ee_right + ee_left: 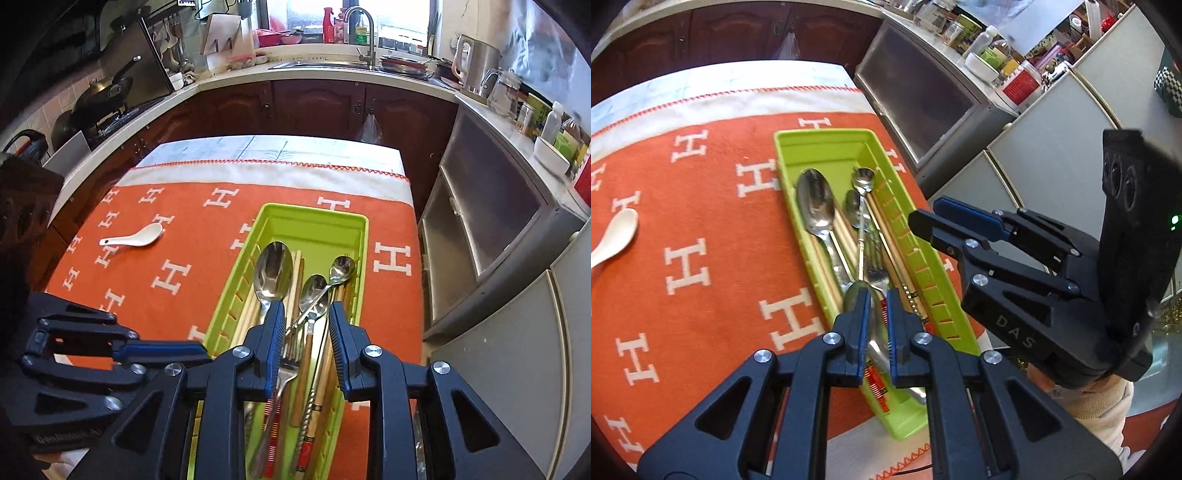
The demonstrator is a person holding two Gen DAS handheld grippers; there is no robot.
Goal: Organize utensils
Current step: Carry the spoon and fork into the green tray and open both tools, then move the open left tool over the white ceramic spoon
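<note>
A lime green utensil tray [827, 147] [314, 221] lies on the orange cloth and holds metal spoons [816, 203] [273, 269], forks [290, 363] and wooden chopsticks [846, 232]. A white ceramic spoon [617, 229] [135, 236] lies alone on the cloth to the left. My left gripper [875, 299] hovers over the tray's near end, jaws a little apart, with a spoon bowl below them and nothing held. My right gripper [306, 314] is open over the tray, empty. It also shows in the left wrist view [923, 219] at the tray's right side.
The orange cloth with white H letters [166, 273] covers a small table. Dark wood cabinets [317, 107] and a counter with a sink [332, 66] stand behind. Grey cabinets [491, 229] stand close on the right. The left gripper's body [74, 354] is at lower left.
</note>
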